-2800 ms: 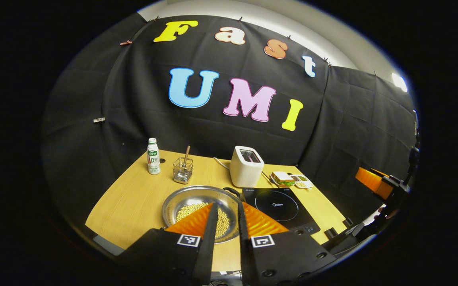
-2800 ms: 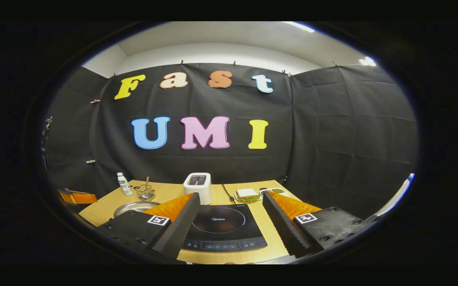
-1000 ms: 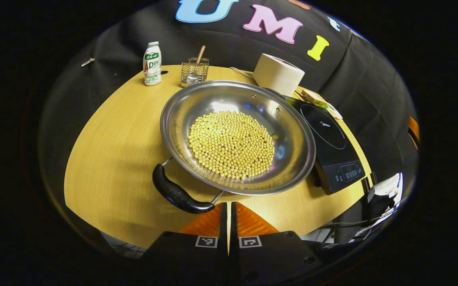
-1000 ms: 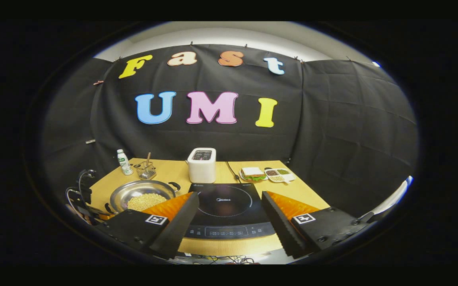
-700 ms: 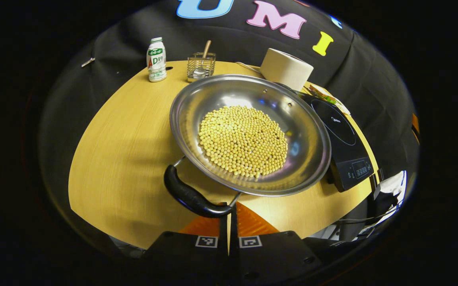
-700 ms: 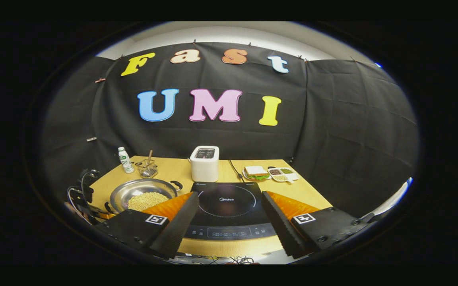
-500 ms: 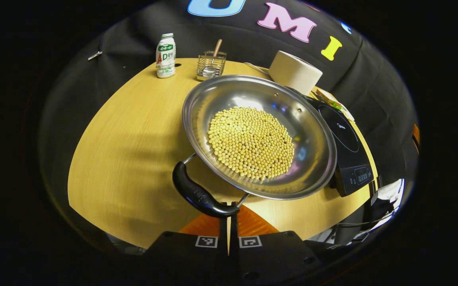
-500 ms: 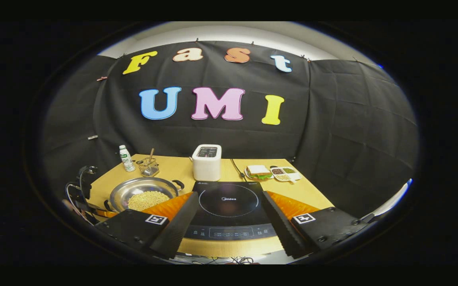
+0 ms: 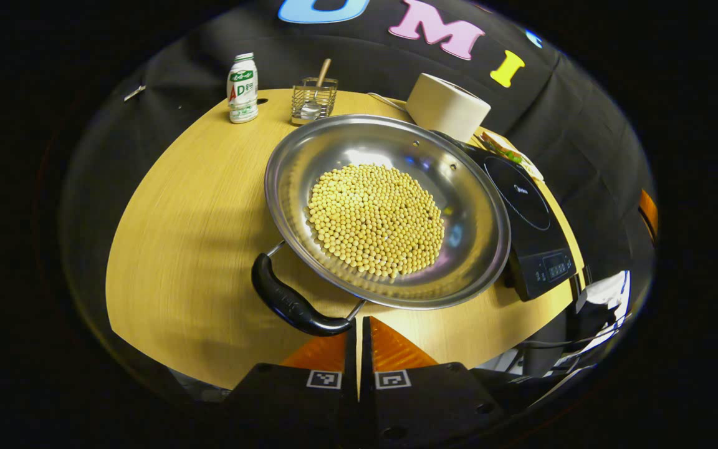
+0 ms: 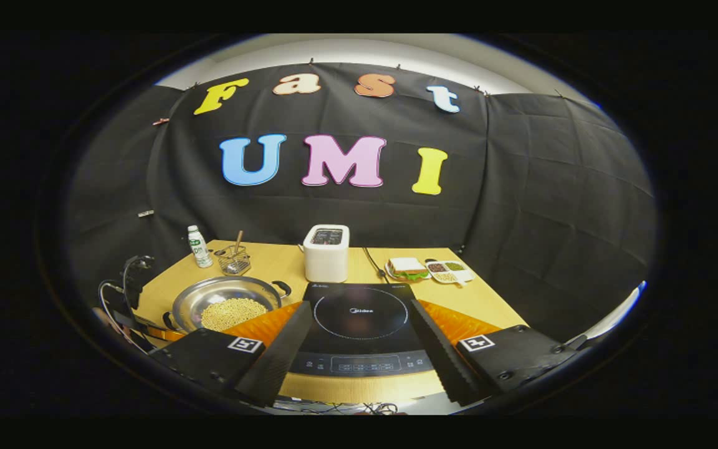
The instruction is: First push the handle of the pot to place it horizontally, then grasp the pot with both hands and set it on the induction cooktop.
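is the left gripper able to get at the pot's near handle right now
Probably yes. The left gripper, closed, sits right at the near handle of the pot, with bare table around it and nothing between them.

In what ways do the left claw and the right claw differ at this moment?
The left claw has its fingers closed together, while the right claw has its fingers wide apart. The left claw sits right by the pot's near handle; the right claw hangs above the front of the induction cooktop, with nothing between its fingers. Both are empty and point over the same wooden table.
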Available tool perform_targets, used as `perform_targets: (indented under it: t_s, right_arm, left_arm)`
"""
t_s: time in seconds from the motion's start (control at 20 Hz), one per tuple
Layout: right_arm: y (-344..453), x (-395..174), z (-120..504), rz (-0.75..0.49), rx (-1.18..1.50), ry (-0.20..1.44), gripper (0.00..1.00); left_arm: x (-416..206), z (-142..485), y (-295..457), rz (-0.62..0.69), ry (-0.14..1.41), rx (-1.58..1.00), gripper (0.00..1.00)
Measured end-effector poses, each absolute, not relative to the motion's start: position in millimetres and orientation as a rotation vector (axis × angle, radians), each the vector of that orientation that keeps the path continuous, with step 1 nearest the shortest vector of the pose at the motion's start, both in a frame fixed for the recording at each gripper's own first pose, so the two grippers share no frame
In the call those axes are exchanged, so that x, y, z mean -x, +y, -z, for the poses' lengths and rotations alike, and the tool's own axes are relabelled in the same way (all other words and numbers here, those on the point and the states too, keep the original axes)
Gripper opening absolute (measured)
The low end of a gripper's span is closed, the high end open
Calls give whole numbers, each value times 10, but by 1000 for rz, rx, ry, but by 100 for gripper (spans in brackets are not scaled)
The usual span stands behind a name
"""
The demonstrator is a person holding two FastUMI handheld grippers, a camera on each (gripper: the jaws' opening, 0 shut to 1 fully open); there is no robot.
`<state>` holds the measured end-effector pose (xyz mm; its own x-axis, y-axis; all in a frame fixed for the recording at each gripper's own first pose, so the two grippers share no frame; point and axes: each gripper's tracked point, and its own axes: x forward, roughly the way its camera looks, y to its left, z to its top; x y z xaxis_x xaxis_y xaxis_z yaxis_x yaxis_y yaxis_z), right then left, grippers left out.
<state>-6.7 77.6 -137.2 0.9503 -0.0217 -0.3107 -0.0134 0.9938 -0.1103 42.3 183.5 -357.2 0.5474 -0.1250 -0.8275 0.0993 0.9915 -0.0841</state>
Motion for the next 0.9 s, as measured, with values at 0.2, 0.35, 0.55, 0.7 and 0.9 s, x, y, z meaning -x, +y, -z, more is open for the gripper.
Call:
perform_targets:
  t_s: [0.2,0.35,0.55,0.7,0.9]
  right_arm:
    - [795,85,1438,6,112,331,98]
    - [845,82,1478,-4,123,337,98]
    - [903,32,1585,-17,120,359,98]
    - [1003,-45,1735,-39,114,403,99]
    - [1173,-210,1906,-76,115,444,99]
  left_arm:
    - [-535,3481,1996,96,960,94,5]
    - [-625,3437,2122,71,949,100,5]
    - [-763,3416,2240,55,942,94,5]
    - [-889,3399,2383,38,939,69,5]
    - [-1073,3366,2573,25,932,47,5]
